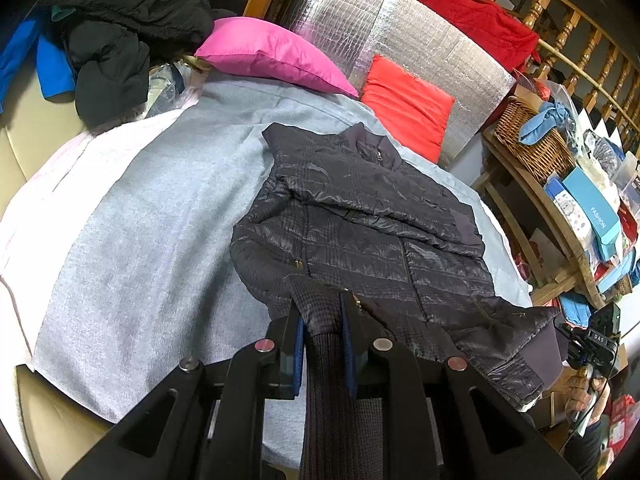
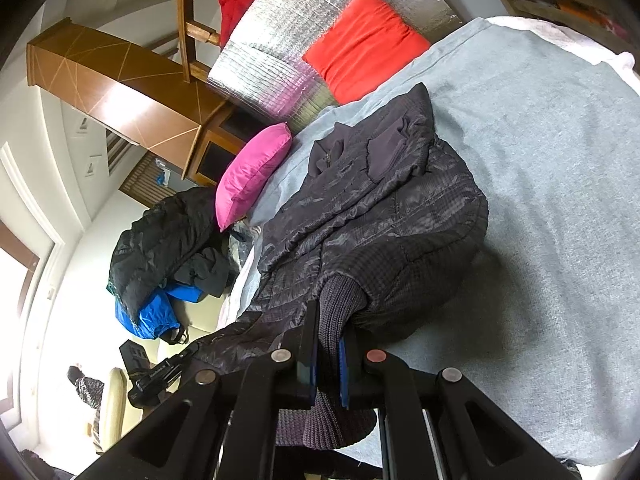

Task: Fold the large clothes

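The left gripper [image 1: 323, 320] and the right gripper [image 2: 329, 354] are each clamped nearly closed on a ribbed cuff of the dark jacket [image 1: 372, 216], which lies on the bed's grey blanket [image 1: 160, 208].

Your left gripper [image 1: 323, 322] and right gripper [image 2: 329, 350] look alike: black linkage arms, round silver and reddish pivot pins, blue pads lining both fingers.
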{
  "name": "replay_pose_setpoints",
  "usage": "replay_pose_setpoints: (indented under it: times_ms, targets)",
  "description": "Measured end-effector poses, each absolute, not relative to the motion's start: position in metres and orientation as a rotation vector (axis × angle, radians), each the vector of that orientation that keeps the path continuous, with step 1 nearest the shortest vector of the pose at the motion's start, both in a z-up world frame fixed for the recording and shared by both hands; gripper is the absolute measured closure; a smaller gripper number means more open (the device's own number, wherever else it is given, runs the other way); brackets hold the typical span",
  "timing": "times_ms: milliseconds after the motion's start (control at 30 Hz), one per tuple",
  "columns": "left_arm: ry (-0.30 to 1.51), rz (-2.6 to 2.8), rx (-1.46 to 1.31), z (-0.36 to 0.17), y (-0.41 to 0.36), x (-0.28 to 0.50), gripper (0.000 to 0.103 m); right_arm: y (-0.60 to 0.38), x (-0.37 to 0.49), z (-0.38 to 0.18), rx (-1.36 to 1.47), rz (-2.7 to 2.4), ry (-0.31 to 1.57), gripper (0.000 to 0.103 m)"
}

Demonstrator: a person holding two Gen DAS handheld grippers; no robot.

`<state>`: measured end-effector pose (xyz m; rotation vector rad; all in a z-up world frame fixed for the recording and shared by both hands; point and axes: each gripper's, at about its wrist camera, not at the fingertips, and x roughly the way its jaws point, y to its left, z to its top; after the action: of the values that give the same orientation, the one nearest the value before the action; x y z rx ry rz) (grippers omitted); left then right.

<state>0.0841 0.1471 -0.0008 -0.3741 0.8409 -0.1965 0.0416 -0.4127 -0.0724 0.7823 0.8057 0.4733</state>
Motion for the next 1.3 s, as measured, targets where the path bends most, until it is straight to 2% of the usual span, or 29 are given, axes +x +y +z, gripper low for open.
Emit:
replay_pose_setpoints:
  times_ms: [1300]
  targets:
    - [0.846,-0.199,-0.384,-0.0054,0.1478,0.0826,0.086,-0.4117,0.0392,-0.0725,0.786,0.473,0.805,0.095]
